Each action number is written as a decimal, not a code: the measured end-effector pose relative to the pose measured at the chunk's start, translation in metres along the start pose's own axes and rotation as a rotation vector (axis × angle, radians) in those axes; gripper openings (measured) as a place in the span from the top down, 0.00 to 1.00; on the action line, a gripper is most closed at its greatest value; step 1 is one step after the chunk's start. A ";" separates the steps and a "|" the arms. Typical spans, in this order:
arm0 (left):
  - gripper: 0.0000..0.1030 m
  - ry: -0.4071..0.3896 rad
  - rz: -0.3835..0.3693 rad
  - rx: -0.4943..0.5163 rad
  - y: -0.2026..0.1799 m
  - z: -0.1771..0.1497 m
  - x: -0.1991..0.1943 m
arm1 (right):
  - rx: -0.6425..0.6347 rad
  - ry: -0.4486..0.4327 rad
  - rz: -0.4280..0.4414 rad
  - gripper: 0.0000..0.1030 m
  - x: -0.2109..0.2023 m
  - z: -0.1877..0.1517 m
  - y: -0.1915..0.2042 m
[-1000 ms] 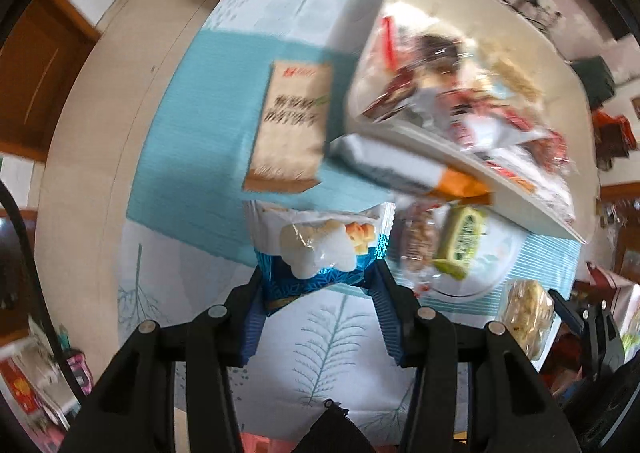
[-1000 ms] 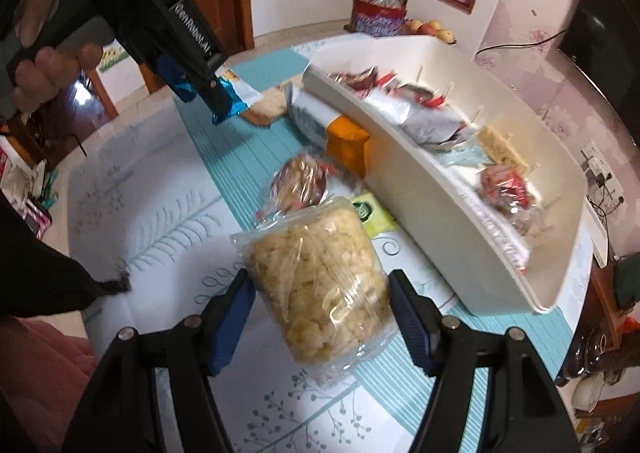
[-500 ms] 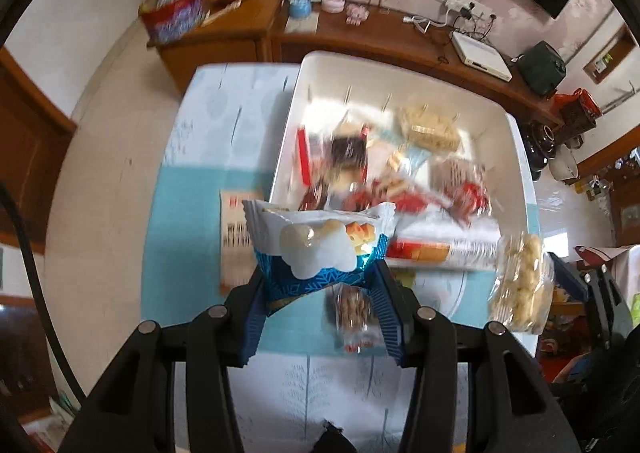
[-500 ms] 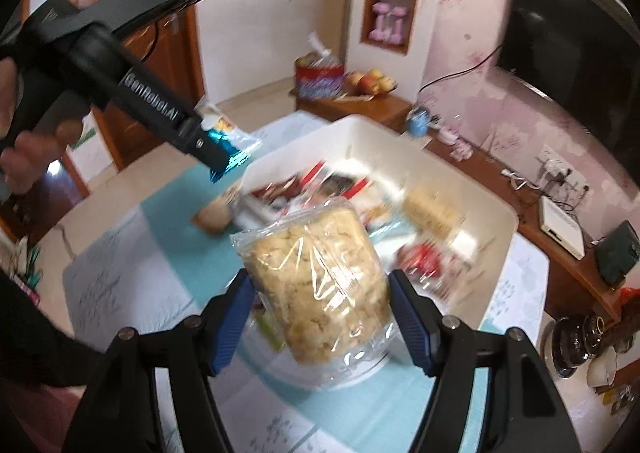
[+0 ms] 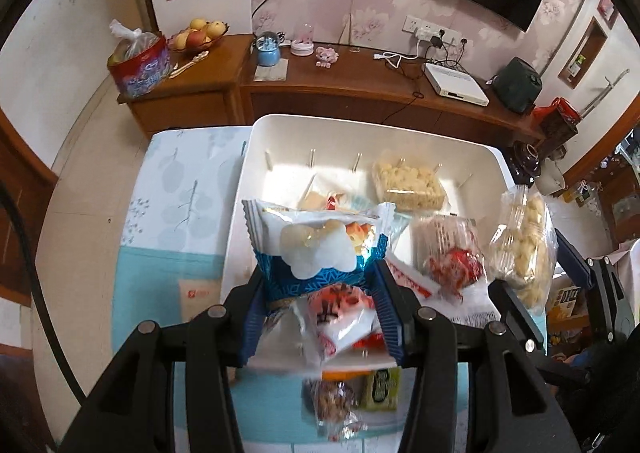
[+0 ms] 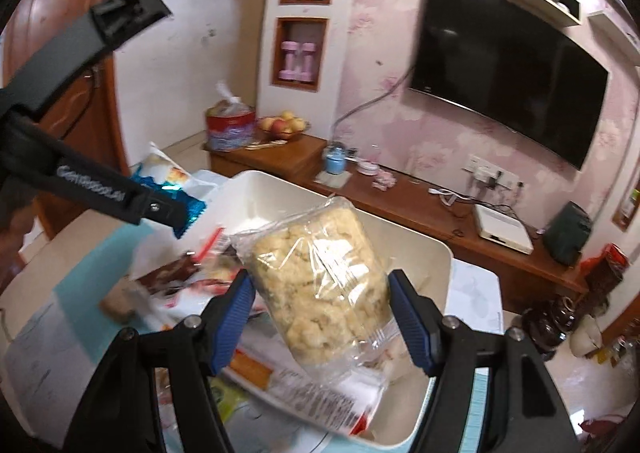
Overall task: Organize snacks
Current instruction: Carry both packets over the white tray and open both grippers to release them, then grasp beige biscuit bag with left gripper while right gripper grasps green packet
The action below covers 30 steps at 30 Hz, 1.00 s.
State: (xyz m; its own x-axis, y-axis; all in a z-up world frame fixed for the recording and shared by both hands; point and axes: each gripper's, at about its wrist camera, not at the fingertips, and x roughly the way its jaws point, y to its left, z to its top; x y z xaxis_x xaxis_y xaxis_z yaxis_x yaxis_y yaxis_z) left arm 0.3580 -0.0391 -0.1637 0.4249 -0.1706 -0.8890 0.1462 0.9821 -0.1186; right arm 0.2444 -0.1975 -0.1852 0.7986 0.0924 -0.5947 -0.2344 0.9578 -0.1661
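Pinching light, crinkly packets by their lower edges, the left gripper (image 5: 320, 305) is holding a blue packet (image 5: 318, 249) and the right gripper (image 6: 322, 317) a clear puffed-snack bag (image 6: 320, 281) (crushable, probably slippery) over the white bin (image 5: 460, 151).

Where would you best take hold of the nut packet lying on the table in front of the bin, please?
Grip the nut packet across its narrow middle, coming straight down from above. It lies flat on the table with its long axis running away from the camera. The green packet sits close on its right, so that finger has little room.
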 end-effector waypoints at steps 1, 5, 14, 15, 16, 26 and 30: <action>0.53 -0.001 0.001 0.000 0.000 0.001 0.005 | 0.009 0.000 -0.012 0.34 0.005 0.000 -0.001; 0.48 0.002 0.011 0.000 0.001 0.008 0.022 | 0.046 0.019 -0.067 0.33 0.020 -0.001 -0.007; 0.33 0.010 -0.003 0.042 0.006 0.010 0.021 | 0.109 0.031 -0.171 0.29 0.022 0.001 -0.009; 0.33 0.009 -0.005 0.045 0.007 0.009 0.019 | 0.119 0.033 -0.179 0.29 0.021 0.000 -0.008; 0.33 0.009 -0.008 0.047 0.009 0.008 0.017 | 0.128 0.036 -0.192 0.29 0.019 -0.001 -0.009; 0.27 -0.005 0.014 0.015 0.027 -0.026 -0.020 | 0.235 0.075 -0.160 0.29 -0.014 -0.018 -0.003; 0.27 0.007 0.063 -0.024 0.034 -0.048 -0.041 | 0.242 0.091 -0.125 0.29 -0.033 -0.033 0.000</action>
State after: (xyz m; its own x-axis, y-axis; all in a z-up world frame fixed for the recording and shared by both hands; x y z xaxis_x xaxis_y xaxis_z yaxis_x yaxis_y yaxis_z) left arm 0.3027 0.0050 -0.1520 0.4266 -0.1081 -0.8980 0.0976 0.9925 -0.0730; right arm 0.1997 -0.2097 -0.1911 0.7576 -0.0445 -0.6512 0.0104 0.9984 -0.0561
